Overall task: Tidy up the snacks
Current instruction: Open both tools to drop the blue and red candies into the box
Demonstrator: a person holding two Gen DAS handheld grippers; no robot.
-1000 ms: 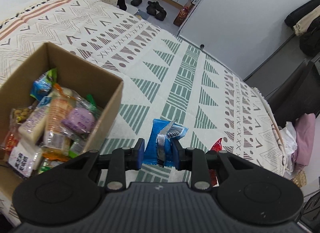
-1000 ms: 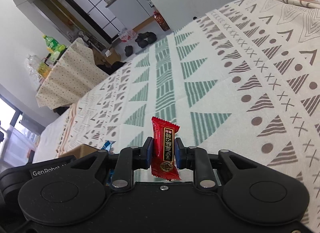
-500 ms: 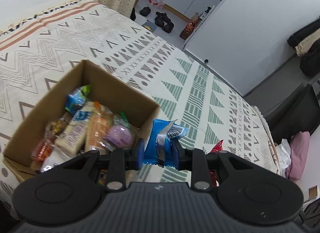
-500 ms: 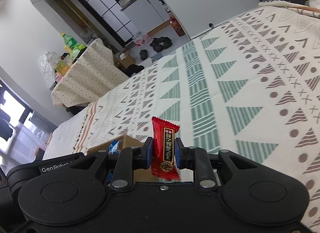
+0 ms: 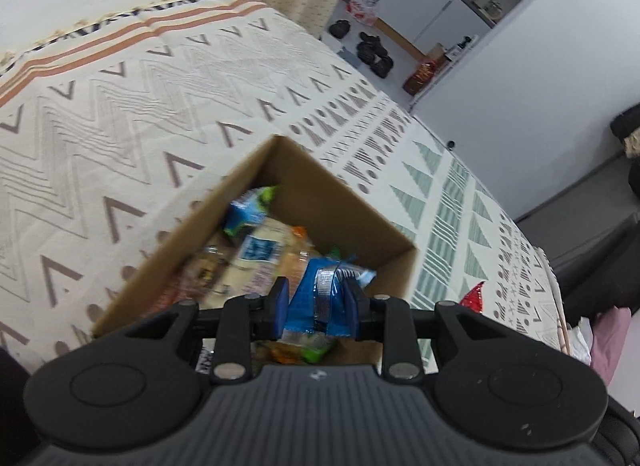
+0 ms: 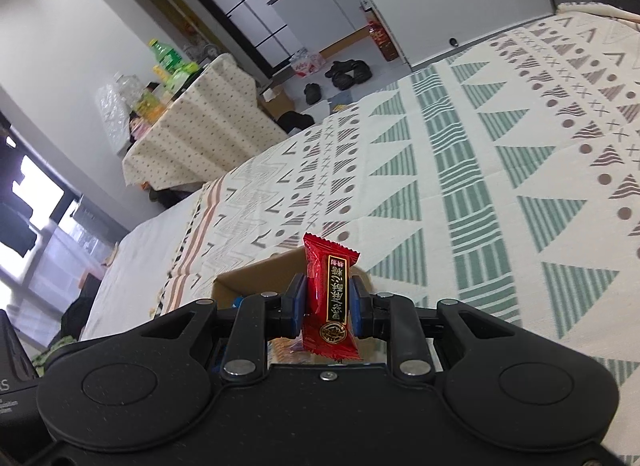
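Note:
My left gripper [image 5: 315,300] is shut on a blue snack packet [image 5: 320,290] with a silver seam, and it hangs over the open cardboard box [image 5: 332,185] on the patterned bedspread. Several snack packets [image 5: 256,250] lie blurred inside the box. My right gripper [image 6: 327,304] is shut on a red candy packet [image 6: 328,290] with a black and gold label, held upright. Just beyond it the cardboard box [image 6: 256,272] shows its near rim. A tip of the red candy packet [image 5: 472,298] shows to the right in the left wrist view.
The bedspread [image 6: 500,169] stretches wide to the right of the box. Beyond the bed's edge stand a table with a dotted cloth [image 6: 200,133] bearing bottles, shoes on the floor [image 6: 348,73], and white cupboards. Dark furniture and pink cloth [image 5: 608,338] lie off the right side.
Both grippers have travelled across the bed toward the box, each keeping its packet. The box has come from the left of the left wrist view to right under the blue packet.

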